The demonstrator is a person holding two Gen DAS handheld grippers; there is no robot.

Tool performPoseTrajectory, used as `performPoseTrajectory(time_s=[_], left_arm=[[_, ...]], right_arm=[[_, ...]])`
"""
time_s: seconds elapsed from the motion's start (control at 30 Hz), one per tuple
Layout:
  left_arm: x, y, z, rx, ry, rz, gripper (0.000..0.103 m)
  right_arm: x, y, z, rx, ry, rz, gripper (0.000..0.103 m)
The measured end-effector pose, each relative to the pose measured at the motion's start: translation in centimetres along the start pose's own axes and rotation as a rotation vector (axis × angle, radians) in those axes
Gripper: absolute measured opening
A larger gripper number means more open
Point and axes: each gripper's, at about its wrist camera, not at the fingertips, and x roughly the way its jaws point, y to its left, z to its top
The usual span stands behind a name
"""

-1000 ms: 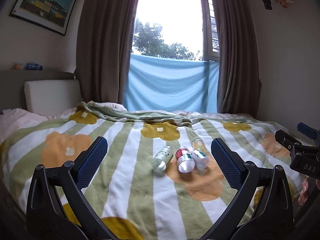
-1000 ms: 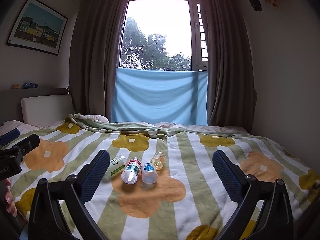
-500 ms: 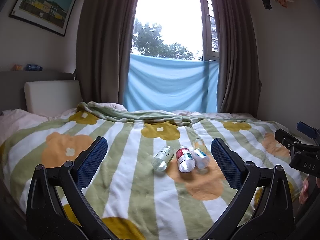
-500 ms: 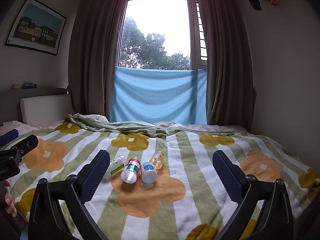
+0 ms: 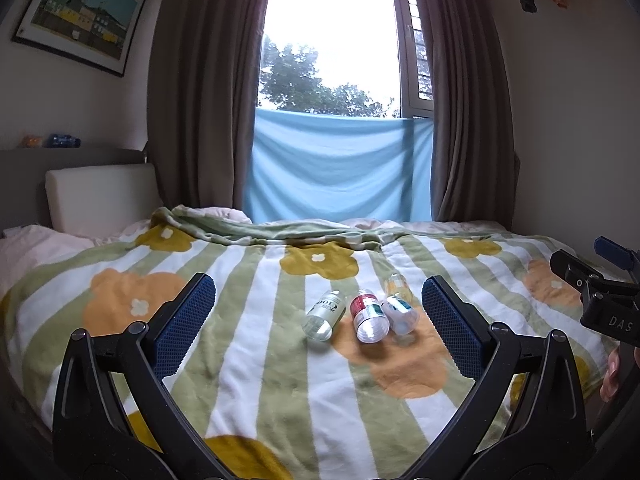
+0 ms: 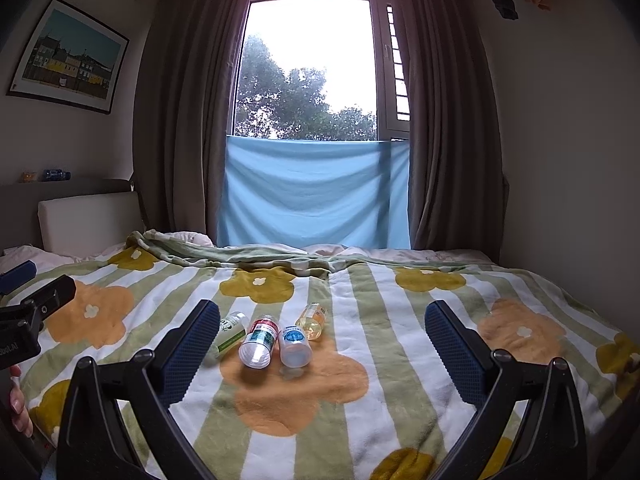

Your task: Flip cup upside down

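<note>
Left tool (image 5: 318,312) and right tool (image 6: 322,338): both spread wide, nothing gripped. Four small bottles (image 5: 370,316) lie on the bed blanket (image 5: 280,380), ahead of both tools.

Fluffy matt cloth blanket (image 5: 248,368) under glossy clear plastic bottles (image 5: 370,316).
</note>
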Motion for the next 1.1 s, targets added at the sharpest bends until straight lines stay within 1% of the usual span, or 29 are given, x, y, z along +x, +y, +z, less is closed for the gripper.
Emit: performPoseTrajectory(time_s=[0.57,0.9,1.03,1.1], left_arm=[[-0.1,-0.2,0.4,-0.001,-0.010,-0.020,0.103],[0.3,0.1,0.3,-0.005,0.010,-0.017,0.103],[0.8,0.5,0.1,-0.008,0.021,-0.010,0.103],[1.0,0.8,-0.1,-0.010,0.028,-0.003,0.103]], right_arm=[[-0.3,-0.3,0.1,0.005,0.004,0.002,0.102],[0.3,-0.3,0.2,0.006,0.021,0.001,0.102],[1.1,-0.4,0.0,0.012,0.043,0.014,0.102],[2.0,-0.7,-0.1,0.024,0.071,0.030,0.102]])
